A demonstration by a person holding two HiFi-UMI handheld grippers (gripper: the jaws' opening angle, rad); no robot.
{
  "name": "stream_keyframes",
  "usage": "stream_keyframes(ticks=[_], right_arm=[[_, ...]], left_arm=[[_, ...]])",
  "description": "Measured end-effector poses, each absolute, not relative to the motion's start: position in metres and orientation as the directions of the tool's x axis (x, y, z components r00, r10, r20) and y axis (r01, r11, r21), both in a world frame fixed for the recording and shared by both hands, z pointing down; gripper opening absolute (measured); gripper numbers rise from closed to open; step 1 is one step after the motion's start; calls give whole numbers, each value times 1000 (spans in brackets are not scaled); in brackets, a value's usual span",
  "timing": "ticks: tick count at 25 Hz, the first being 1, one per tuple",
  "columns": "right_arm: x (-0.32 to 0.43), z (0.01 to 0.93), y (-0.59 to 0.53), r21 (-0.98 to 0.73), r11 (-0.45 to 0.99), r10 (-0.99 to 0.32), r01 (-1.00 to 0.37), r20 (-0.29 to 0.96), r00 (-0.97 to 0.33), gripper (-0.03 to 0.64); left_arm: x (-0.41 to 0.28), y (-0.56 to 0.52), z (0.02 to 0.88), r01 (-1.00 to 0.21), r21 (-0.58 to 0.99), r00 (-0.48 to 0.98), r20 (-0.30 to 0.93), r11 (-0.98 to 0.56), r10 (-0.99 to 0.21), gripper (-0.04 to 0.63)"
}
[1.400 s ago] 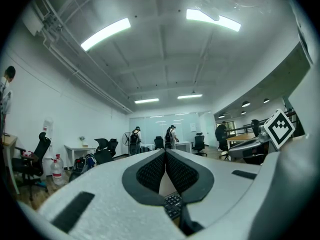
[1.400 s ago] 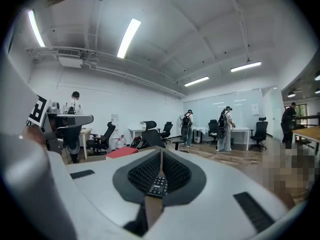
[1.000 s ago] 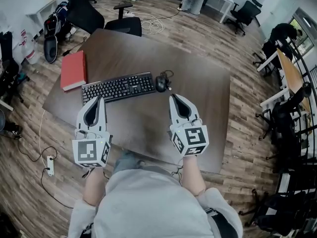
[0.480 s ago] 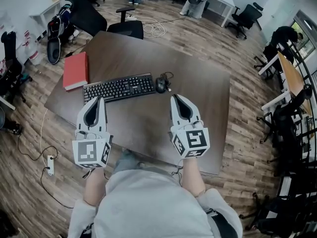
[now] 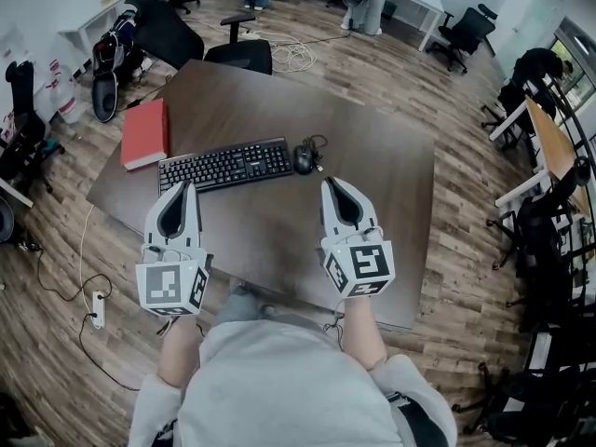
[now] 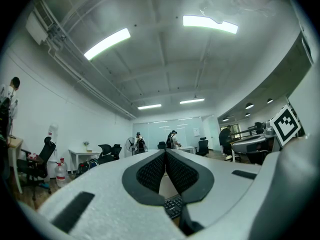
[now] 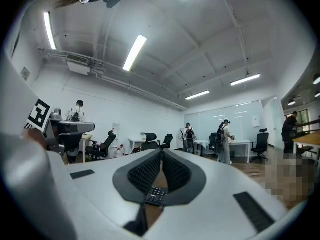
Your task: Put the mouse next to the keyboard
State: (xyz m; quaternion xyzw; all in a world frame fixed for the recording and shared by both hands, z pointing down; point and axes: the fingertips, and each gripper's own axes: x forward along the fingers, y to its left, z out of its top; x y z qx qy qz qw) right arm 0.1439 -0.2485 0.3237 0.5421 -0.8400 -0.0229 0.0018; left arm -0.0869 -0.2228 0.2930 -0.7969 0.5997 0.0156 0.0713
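One rounded mouse (image 5: pixel 303 158) beside flat keyboard (image 5: pixel 225 164).

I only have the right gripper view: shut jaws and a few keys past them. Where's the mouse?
Observer: In the head view the mouse lies on the table just off the right end of the keyboard, ahead of the right gripper and slightly to its left.
Operator: Is the left gripper holding anything?
Observer: No. The left gripper has its jaws together with nothing between them.
Operator: Anything else on the table?
Observer: A red book, beyond the keyboard's left end.
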Motion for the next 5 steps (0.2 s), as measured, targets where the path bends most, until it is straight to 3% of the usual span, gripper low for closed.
stream_keyframes(ticks=[5], right_arm=[[143,323,-250,38,415,-909,-909,-23,-416,18]], left_arm=[[-86,-224,292,-958,-98,281,-106,-271,-954,9]])
